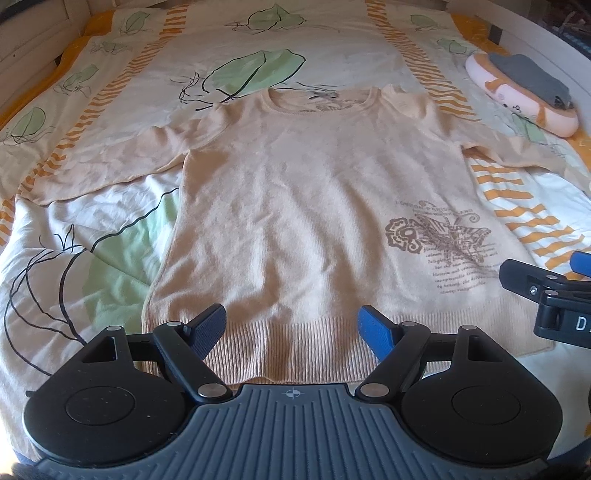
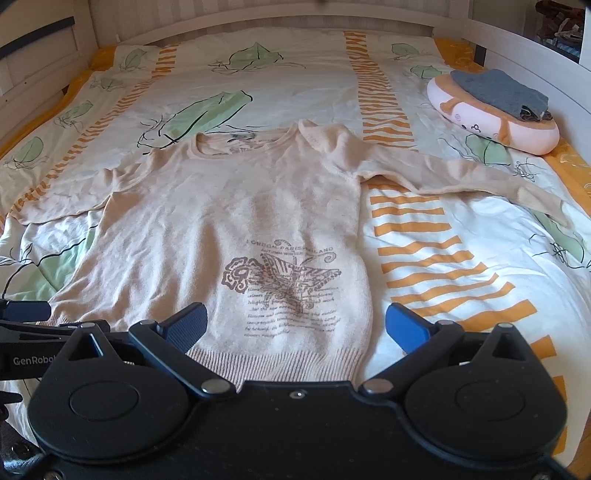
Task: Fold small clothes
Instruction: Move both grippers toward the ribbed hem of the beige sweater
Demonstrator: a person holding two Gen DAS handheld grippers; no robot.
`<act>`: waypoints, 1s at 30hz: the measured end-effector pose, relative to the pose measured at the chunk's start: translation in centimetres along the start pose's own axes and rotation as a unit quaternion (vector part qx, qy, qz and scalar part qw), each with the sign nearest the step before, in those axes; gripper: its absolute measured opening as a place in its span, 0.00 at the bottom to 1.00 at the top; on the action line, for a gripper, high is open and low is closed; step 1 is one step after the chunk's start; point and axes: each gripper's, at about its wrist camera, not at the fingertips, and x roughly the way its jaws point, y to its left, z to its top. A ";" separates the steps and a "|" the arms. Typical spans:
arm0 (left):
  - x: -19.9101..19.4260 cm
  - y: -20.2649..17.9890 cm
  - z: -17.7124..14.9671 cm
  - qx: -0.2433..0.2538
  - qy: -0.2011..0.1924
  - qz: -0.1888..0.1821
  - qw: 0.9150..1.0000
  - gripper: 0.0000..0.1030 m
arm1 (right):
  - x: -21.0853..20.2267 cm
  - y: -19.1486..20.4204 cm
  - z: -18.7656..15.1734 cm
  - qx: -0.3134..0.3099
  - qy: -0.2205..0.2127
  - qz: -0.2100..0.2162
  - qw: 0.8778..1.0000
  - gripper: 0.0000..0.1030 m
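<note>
A beige long-sleeved sweater (image 1: 306, 192) lies flat on the bed, front up, sleeves spread out to both sides, with a brown butterfly print (image 1: 439, 236) near its hem. It also shows in the right wrist view (image 2: 221, 229). My left gripper (image 1: 291, 328) is open and empty over the ribbed hem, left of its middle. My right gripper (image 2: 295, 325) is open and empty over the hem's right corner. The right gripper also shows at the right edge of the left wrist view (image 1: 554, 291).
The bed cover (image 2: 295, 92) is white with green leaves and orange stripes. A pink plush cushion (image 2: 495, 118) with a folded grey garment (image 2: 498, 92) on it lies at the far right. White bed rails (image 2: 258, 18) run along the head and sides.
</note>
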 end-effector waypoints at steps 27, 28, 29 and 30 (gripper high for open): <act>1.0 0.2 -0.2 -0.009 0.009 -0.014 1.000 0.75 | 0.3 0.2 -0.1 -0.001 0.004 0.004 1.000 0.99; 1.0 0.3 -0.2 -0.010 0.008 -0.016 1.000 0.75 | 0.4 0.2 -0.1 0.000 0.005 0.006 1.000 0.99; 1.1 0.5 -0.3 -0.012 0.007 -0.016 1.000 0.74 | 0.5 0.2 -0.1 0.001 0.005 0.009 1.000 0.99; 1.2 0.7 -0.3 -0.013 0.007 -0.016 1.000 0.71 | 0.6 0.1 -0.1 0.003 0.005 0.012 1.000 0.99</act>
